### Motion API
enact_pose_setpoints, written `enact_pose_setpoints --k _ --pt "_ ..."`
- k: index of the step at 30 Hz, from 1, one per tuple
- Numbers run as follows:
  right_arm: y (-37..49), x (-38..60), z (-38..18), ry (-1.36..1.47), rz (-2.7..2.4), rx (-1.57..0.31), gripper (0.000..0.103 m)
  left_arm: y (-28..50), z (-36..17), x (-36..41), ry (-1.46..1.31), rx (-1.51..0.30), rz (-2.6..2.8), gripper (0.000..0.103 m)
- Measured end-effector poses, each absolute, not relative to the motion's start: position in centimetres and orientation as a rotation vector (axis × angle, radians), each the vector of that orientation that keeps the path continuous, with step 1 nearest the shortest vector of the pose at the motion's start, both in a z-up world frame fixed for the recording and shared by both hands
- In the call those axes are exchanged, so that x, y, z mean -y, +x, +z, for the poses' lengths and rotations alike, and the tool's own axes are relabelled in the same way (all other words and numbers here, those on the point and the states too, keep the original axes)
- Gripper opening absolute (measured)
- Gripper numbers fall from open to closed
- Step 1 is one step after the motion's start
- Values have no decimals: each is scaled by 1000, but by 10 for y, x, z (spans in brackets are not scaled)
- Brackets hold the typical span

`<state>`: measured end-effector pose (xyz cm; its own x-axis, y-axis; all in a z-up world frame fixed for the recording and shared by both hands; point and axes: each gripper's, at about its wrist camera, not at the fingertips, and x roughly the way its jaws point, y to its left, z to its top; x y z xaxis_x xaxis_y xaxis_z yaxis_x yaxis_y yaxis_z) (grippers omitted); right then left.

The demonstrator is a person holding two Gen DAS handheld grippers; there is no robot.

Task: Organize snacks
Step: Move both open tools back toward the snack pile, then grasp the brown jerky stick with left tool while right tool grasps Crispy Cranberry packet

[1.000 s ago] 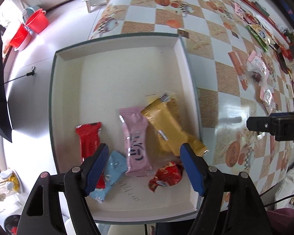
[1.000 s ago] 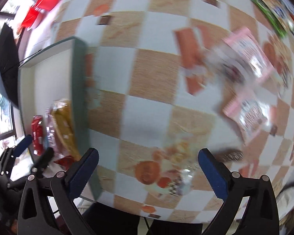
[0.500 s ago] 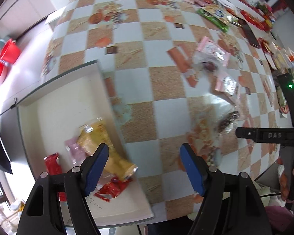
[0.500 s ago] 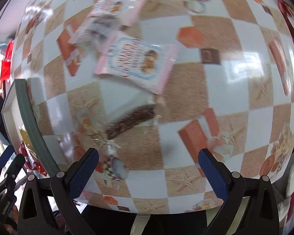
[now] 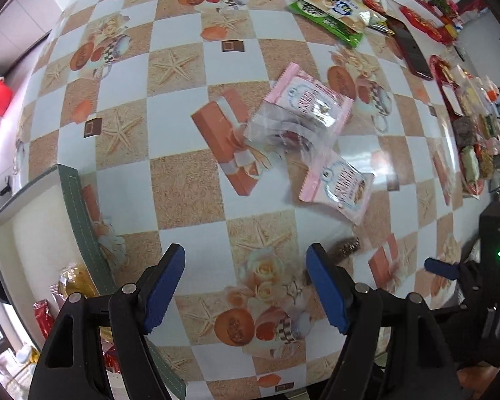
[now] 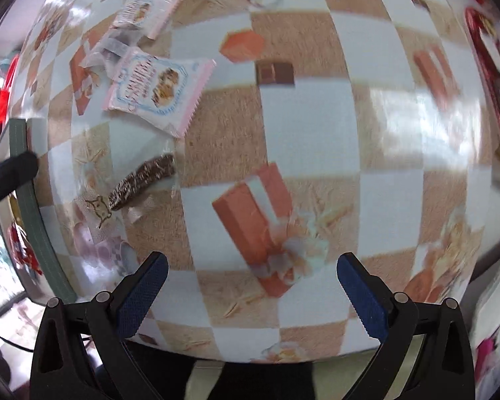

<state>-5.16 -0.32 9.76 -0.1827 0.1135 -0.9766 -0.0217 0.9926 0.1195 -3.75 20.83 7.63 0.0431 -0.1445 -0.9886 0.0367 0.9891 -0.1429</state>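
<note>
Meanwhile both empty grippers, left gripper and right gripper, gape above the table.

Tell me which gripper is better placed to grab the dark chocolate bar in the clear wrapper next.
Left, probably. The chocolate bar lies just beyond the open left gripper, right by one fingertip. From the open right gripper the bar sits farther away, off toward the tray rim.

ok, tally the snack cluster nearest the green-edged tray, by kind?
Pink biscuit packs: 2
Clear-wrapped snack: 1
Chocolate bar in clear wrapper: 1
Total: 4
</note>
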Motion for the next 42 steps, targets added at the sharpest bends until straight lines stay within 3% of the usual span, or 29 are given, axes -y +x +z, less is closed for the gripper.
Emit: enact_pose_setpoints --k 9,15,18,20,29,35,42 --pt "22 -75 104 -302 397 -1571 102 -59 71 -239 -108 -1552 -36 78" --pt "50 -109 78 -379 482 -1591 98 -77 71 -239 11 -1547 -72 79" --pt "50 -116 79 -396 445 -1556 75 -79 71 -234 34 -1530 -109 78" --pt "56 -104 86 -389 436 -1542 46 -80 71 -223 99 -1516 -143 78" --pt "41 -1 78 -114 232 -1659 46 -92 78 -145 461 -1329 -393 79" --pt "-6 53 71 17 124 -1711 46 -113 51 -88 768 -1205 -559 79" --pt "-28 68 63 72 88 -1722 48 -102 34 -86 674 -1290 -556 83"
